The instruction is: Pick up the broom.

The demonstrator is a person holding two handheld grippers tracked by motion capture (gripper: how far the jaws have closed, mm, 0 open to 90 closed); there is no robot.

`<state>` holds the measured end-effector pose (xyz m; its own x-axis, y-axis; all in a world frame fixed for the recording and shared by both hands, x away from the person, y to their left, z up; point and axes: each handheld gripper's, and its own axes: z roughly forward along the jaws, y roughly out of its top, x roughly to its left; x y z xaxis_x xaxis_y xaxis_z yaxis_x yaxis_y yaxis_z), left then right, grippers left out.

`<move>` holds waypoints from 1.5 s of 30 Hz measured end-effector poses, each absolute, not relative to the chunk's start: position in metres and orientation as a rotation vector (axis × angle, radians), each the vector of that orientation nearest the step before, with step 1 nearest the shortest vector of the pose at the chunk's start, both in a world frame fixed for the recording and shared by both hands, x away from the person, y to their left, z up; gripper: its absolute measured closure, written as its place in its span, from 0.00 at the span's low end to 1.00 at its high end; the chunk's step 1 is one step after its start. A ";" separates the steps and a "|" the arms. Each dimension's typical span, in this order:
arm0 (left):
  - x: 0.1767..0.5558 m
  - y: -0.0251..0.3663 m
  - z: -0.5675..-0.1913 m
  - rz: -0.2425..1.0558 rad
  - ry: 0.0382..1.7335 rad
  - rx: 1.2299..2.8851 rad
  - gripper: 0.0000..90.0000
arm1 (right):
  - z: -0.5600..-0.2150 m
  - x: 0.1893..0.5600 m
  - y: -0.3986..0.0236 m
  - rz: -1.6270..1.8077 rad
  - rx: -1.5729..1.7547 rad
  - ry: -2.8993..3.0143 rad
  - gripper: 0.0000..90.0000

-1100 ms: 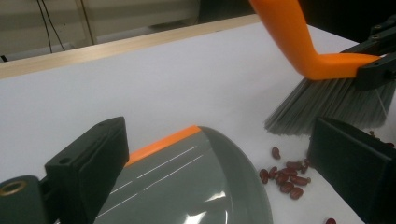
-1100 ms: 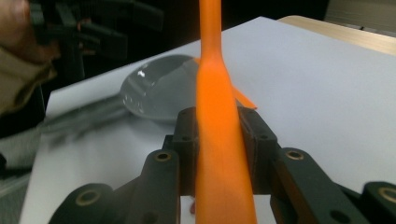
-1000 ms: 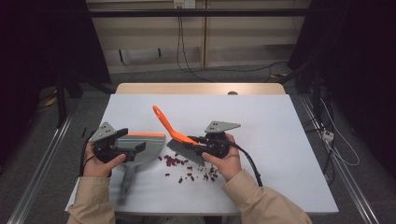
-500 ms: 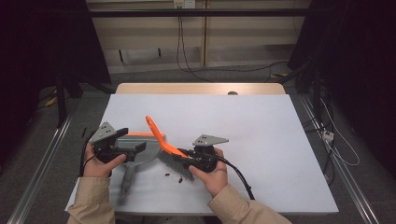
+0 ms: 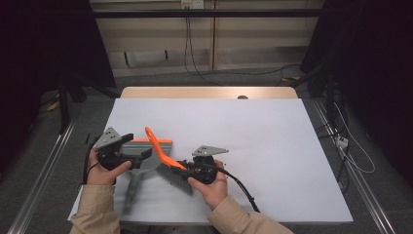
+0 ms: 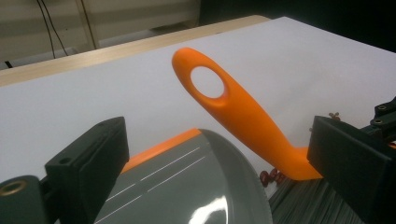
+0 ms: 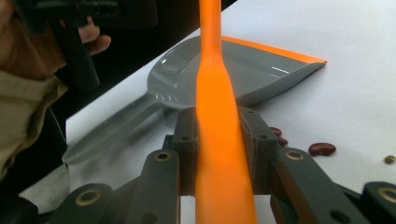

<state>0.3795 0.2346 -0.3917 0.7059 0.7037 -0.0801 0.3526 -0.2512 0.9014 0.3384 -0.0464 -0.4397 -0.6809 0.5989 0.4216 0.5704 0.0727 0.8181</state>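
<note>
An orange-handled brush with grey bristles stands slanted on the white table; my right gripper is shut on its handle low down. The bristles touch the right side of a grey dustpan with an orange lip. My left gripper hovers over the pan's rear, jaws wide apart either side of the bowl, and I see no pad pressing on it. A few red beans lie by the bristles, and more beans show at the pan's edge.
The dustpan's grey handle points toward the table's near edge by the left sleeve. A black cable trails from the right gripper. White tabletop stretches to the right and far side.
The right gripper has carried the brush left and slightly down, up against the dustpan. The beans that lay in the open are now mostly hidden behind the bristles. The left gripper has not moved.
</note>
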 end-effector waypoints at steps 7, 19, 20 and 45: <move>0.379 0.236 -0.391 0.419 0.827 1.855 0.06 | -0.444 0.350 -0.052 1.628 1.330 2.269 0.80; 0.379 0.235 -0.391 0.423 0.825 1.858 0.06 | -0.442 0.355 -0.089 1.563 1.424 2.219 0.80; 0.379 0.235 -0.391 0.423 0.823 1.860 0.06 | -0.441 0.354 -0.092 1.560 1.430 2.212 0.80; 0.379 0.242 -0.389 0.440 0.841 1.844 0.06 | -0.431 0.328 -0.063 1.757 1.357 2.260 0.80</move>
<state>0.3790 0.2421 -0.3894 0.6897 0.7202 -0.0755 0.3483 -0.2385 0.9065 0.3281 -0.0625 -0.4313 -0.6328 0.5965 0.4937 0.6257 0.0184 0.7798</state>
